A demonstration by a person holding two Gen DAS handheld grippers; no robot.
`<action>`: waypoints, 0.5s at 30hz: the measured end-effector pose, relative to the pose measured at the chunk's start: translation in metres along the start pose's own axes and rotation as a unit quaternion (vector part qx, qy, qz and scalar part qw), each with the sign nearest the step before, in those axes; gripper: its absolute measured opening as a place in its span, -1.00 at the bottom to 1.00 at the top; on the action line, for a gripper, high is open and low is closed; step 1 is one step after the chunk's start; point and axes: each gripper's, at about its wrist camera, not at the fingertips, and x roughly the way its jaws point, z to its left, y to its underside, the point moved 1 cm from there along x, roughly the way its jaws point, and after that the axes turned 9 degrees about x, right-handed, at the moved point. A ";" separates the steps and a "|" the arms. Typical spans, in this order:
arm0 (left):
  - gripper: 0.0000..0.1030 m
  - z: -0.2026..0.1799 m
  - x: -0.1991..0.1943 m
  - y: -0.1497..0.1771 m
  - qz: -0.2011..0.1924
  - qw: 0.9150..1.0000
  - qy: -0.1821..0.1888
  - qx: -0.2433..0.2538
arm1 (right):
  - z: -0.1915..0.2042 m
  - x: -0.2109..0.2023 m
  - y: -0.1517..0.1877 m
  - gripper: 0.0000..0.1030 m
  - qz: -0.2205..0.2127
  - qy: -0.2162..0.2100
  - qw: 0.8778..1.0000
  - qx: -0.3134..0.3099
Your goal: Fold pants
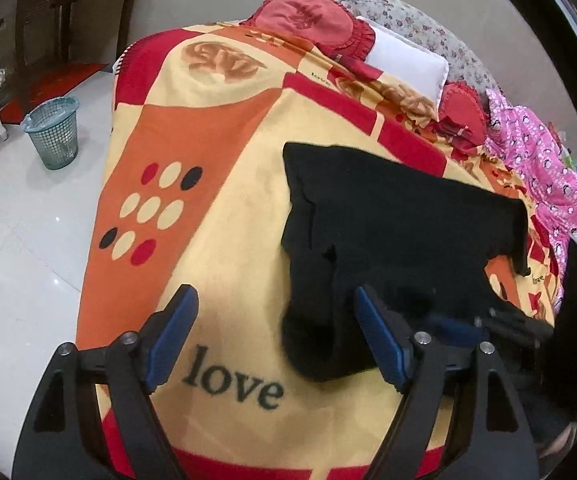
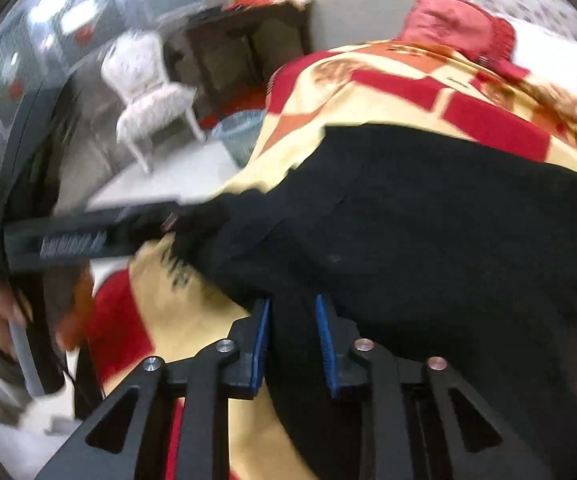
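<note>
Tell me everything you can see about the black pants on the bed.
The black pants are plain, soft, matte fabric, lying partly folded and rumpled on the orange, red and cream blanket. Layers overlap, with a bunched end near the word "love". The left hand-held gripper stands open; that end lies beside its right finger. The right hand-held gripper is closed on a fold of the near edge.

A bed (image 1: pixel 224 208) carries everything, spread with a cream, orange and red blanket (image 1: pixel 248 264) printed with dots, roses and the word "love". Black pants (image 1: pixel 400 224) lie folded on the blanket toward its right side. At the head end rest red frilled pillows (image 1: pixel 308 16), a white pillow (image 1: pixel 404 60) and a floral quilt (image 1: pixel 412 12), with a pink patterned garment (image 1: pixel 544 160) along the right edge.
</note>
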 end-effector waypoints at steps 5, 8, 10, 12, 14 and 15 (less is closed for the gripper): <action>0.64 0.004 0.000 -0.001 -0.001 0.999 0.037 -0.023 | -0.044 0.010 -0.019 -0.59 0.007 -0.053 0.996 0.074; 0.64 0.000 0.006 -0.001 0.004 0.998 0.059 -0.023 | -0.049 0.010 -0.019 -0.59 0.010 -0.070 0.995 0.075; 0.64 -0.005 0.010 -0.003 0.002 0.997 0.069 -0.023 | -0.051 0.011 -0.019 -0.58 0.011 -0.075 0.994 0.078; 0.64 -0.007 0.014 -0.007 -0.004 0.997 0.074 -0.029 | -0.050 0.013 -0.022 -0.56 0.012 -0.076 0.994 0.076; 0.64 -0.007 0.017 -0.009 -0.008 0.996 0.075 -0.044 | -0.051 0.013 -0.021 -0.54 0.012 -0.082 0.993 0.079; 0.64 -0.007 0.018 -0.010 -0.014 0.995 0.083 -0.052 | -0.052 0.013 -0.021 -0.52 0.013 -0.086 0.993 0.082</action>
